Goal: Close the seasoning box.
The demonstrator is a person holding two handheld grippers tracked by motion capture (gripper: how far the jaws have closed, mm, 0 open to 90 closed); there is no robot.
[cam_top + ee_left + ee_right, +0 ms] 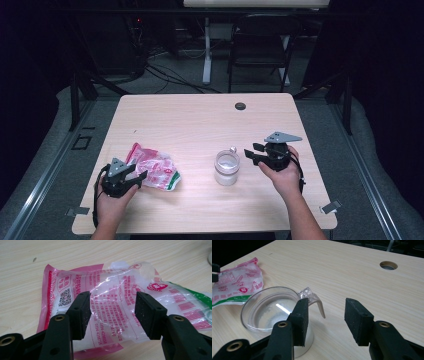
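Left gripper (pixel 111 312) released, jaws straddling bag (pixel 112 292); jar (pixel 227 168) at its 3 o'clock. Right gripper (pixel 327 320) released. Next: clench bag.

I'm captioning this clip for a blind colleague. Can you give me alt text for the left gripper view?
The left gripper hovers with its two black jaws open over a crinkled clear plastic bag printed in pink and red, with a green patch at one end. The bag lies flat on a pale wooden table, and the pads are not pressing on it.

Plastic bag (pixel 110 302): red Chinese print and QR code, characters illegible; digits read roughly 0394-4298555.
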